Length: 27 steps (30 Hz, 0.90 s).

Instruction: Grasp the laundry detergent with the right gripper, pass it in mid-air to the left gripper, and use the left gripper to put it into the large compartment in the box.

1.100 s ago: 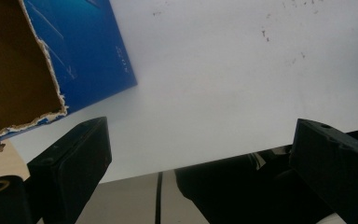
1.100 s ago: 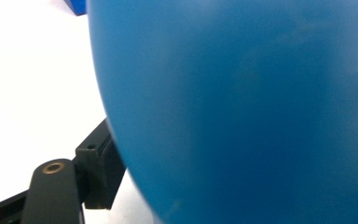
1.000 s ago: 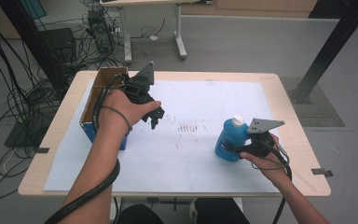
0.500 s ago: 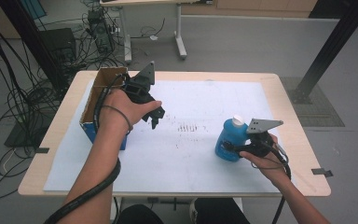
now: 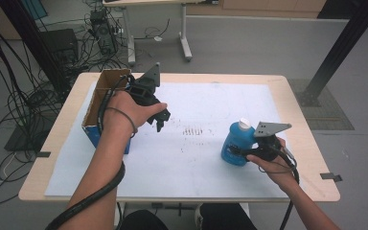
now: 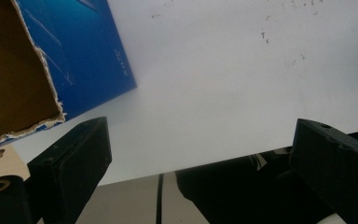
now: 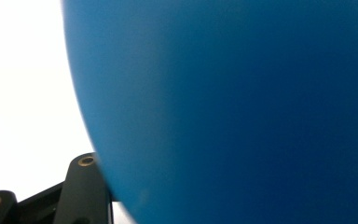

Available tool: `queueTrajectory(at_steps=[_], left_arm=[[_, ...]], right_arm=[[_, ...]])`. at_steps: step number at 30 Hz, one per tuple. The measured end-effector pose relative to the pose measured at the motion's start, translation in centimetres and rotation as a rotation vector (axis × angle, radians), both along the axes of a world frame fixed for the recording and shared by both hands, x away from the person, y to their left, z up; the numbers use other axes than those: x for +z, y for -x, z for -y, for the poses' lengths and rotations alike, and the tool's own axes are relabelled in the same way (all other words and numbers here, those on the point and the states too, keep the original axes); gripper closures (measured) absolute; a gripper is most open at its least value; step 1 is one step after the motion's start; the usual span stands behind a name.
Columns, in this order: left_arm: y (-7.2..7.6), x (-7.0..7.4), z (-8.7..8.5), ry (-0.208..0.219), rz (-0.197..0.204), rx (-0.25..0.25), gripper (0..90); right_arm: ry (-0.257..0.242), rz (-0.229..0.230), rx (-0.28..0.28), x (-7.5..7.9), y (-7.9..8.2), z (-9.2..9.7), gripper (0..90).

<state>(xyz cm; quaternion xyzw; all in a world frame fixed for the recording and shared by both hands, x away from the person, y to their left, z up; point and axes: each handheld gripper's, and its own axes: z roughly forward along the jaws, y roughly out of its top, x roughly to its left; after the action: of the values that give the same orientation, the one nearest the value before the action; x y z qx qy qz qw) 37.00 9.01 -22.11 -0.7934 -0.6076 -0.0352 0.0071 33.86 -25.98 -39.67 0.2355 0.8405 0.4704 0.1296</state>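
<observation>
A blue plastic bottle (image 5: 237, 143) with a white cap (image 5: 244, 124) stands upright on the white sheet at the right. My right gripper (image 5: 235, 152) reaches it from the right, level with its lower body. Its jaws have just been closing and now press on the bottle. In the right gripper view the bottle (image 7: 237, 107) looms close, with one black finger (image 7: 86, 186) against its side. My left gripper (image 5: 159, 117) hangs open above the sheet beside the box (image 5: 92, 134), pointing down. Between its wide jaws (image 6: 205, 163) there is nothing.
An open cardboard box (image 6: 74, 56), blue outside and brown inside, stands at the table's left edge. Faint dark marks (image 5: 195, 130) dot the middle of the white sheet (image 5: 206, 100). Cables and a second table lie on the floor beyond the far edge.
Both hands have kept their places. The bottle stands where it stood, and the left jaws stay wide.
</observation>
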Motion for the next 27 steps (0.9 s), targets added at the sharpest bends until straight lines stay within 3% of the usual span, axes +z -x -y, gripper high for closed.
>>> queueTrajectory(at_steps=[27], left_arm=[[-0.15, 0.04, 0.18, 0.0, 0.004, -0.003, 6.0]], right_arm=[[-0.008, -0.007, 0.004, -0.05, -0.11, 0.11, 41.6]])
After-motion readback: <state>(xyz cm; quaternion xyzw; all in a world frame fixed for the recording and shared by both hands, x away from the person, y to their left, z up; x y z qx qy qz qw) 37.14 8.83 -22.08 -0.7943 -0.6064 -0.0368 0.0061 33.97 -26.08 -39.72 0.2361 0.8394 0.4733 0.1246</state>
